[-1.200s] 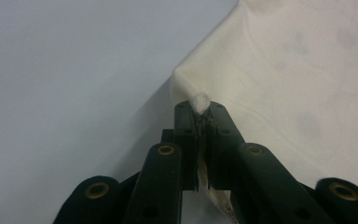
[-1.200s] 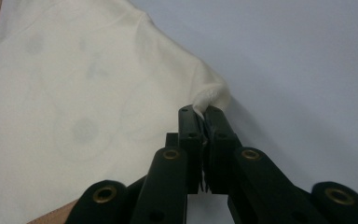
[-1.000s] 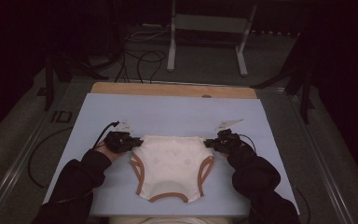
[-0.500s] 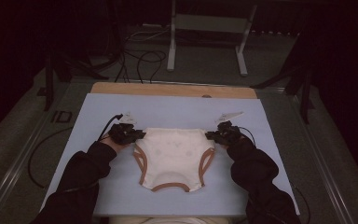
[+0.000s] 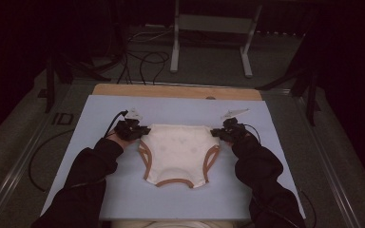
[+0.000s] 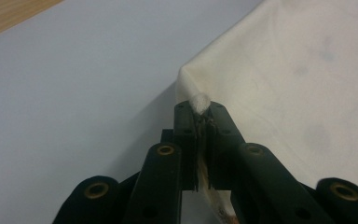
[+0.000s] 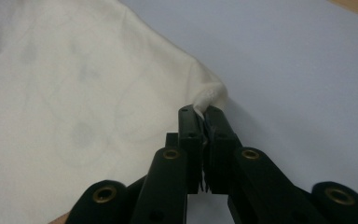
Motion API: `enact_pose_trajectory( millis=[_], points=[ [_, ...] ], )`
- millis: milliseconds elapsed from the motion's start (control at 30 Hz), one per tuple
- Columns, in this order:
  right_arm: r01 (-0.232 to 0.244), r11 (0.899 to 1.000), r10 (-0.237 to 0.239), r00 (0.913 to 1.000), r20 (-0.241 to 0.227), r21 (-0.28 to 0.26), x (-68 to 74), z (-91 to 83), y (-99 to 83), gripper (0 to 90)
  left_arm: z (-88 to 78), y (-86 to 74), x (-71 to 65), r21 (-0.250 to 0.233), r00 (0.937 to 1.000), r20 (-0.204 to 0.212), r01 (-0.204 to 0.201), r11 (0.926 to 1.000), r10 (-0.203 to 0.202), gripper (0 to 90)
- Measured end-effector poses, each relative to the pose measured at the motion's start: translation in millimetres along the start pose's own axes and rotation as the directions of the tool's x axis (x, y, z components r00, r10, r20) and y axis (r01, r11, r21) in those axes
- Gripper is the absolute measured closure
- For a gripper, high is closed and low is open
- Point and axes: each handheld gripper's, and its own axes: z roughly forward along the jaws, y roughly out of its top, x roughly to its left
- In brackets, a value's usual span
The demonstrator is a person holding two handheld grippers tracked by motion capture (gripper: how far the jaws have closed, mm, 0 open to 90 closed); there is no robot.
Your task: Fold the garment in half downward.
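Note:
A small cream garment [image 5: 178,152] with brown-trimmed leg openings lies flat on the pale blue mat [image 5: 180,111], waist edge toward the far side. My left gripper [image 5: 145,129] is shut on the garment's far left corner; in the left gripper view the cream cloth [image 6: 279,70] bunches between the black jaws at my left gripper [image 6: 199,108]. My right gripper [image 5: 215,132] is shut on the far right corner, and the right gripper view shows a white fold of the garment [image 7: 74,93] pinched at my right gripper [image 7: 204,112]. Both dark sleeves come in from the near side.
A wooden strip [image 5: 176,91] runs along the mat's far edge. Beyond it are a grey floor, black cables [image 5: 142,59] and a white metal stand [image 5: 209,28]. Cables trail from both grippers. Bare mat lies on all sides of the garment.
Both grippers have slid away from me toward the far side, dragging the garment with them across the mat. The grips on its two corners are unchanged.

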Motion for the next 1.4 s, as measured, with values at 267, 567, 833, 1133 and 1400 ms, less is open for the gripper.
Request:
enact_pose_trajectory(
  millis=[267, 567, 833, 1133, 1400],
  points=[
    [-0.013, 1.000, 0.013, 0.9998, 0.016, 0.009, -9.2, 4.2, 3.4, 87.1, 7.5, 5.8, 4.3, 0.003, 0.9998, -0.005, 0.021, 0.9998, -0.021, 85.1],
    [-0.026, 1.000, 0.025, 0.9988, 0.041, 0.017, -20.8, 12.6, 5.1, 87.1, 19.4, 10.0, 12.0, -0.010, 0.9988, -0.016, 0.047, 0.9989, -0.047, 84.7],
    [-0.033, 0.999, 0.031, 0.9975, 0.064, 0.043, -27.0, 23.6, 4.8, 87.1, 30.1, 11.6, 15.1, -0.007, 0.9968, -0.045, 0.066, 0.9978, -0.066, 84.2],
    [-0.044, 0.998, 0.041, 0.9972, 0.062, 0.045, -31.6, 29.7, 4.0, 86.8, 36.5, 8.3, 18.5, 0.005, 0.9962, -0.049, 0.073, 0.9973, -0.072, 82.9],
    [-0.061, 0.997, 0.058, 0.9968, 0.056, 0.055, -32.8, 33.0, 2.3, 84.6, 41.5, 7.8, 19.2, 0.025, 0.9952, -0.057, 0.081, 0.9964, -0.080, 75.8]
  ],
)
